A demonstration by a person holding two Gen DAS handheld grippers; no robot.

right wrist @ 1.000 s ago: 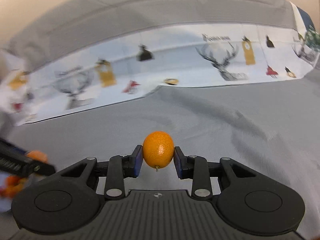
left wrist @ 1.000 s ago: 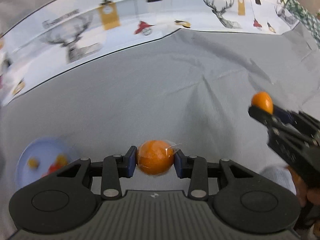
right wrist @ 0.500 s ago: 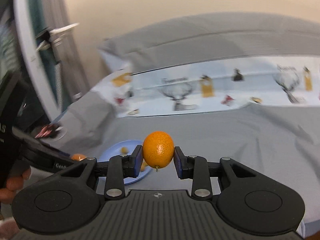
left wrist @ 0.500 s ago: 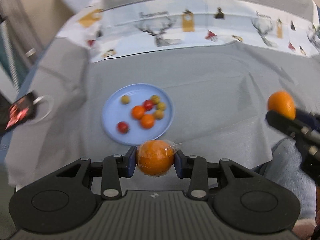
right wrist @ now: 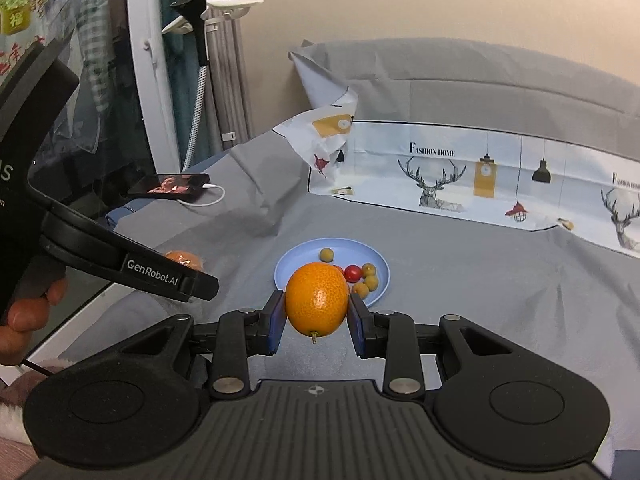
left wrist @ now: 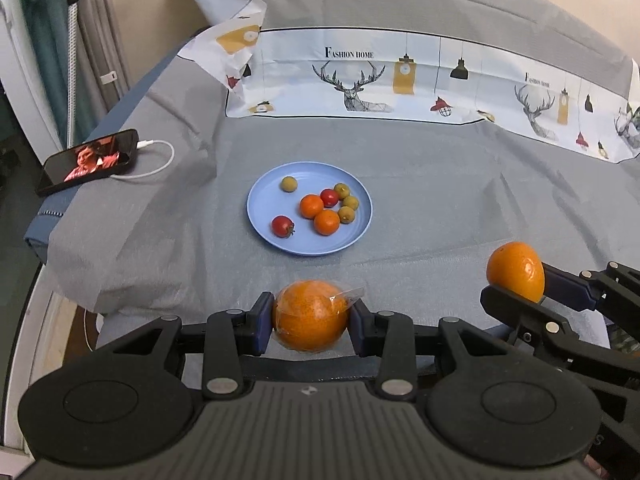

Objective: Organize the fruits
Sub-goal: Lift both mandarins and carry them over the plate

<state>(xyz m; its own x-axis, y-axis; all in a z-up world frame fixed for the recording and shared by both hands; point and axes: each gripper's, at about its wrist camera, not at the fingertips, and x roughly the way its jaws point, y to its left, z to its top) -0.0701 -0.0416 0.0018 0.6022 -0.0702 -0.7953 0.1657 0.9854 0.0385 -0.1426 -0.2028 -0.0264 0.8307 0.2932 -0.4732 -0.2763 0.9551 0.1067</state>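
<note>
Orange fruit fills both tools: the left gripper [left wrist: 311,322] is clamped on a plastic-wrapped orange [left wrist: 310,315], the right gripper [right wrist: 316,318] on a bare orange [right wrist: 317,305]. Both hang above the grey sheet [left wrist: 440,200], near a blue plate [left wrist: 260,208] holding small tomatoes and other fruit. A phone [left wrist: 90,160] lies well apart at the bed edge.

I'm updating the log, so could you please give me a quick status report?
Left gripper shut on wrapped orange. Right gripper shut on bare orange. Blue plate ahead, partly filled with small fruit. Nothing in the way.
</note>
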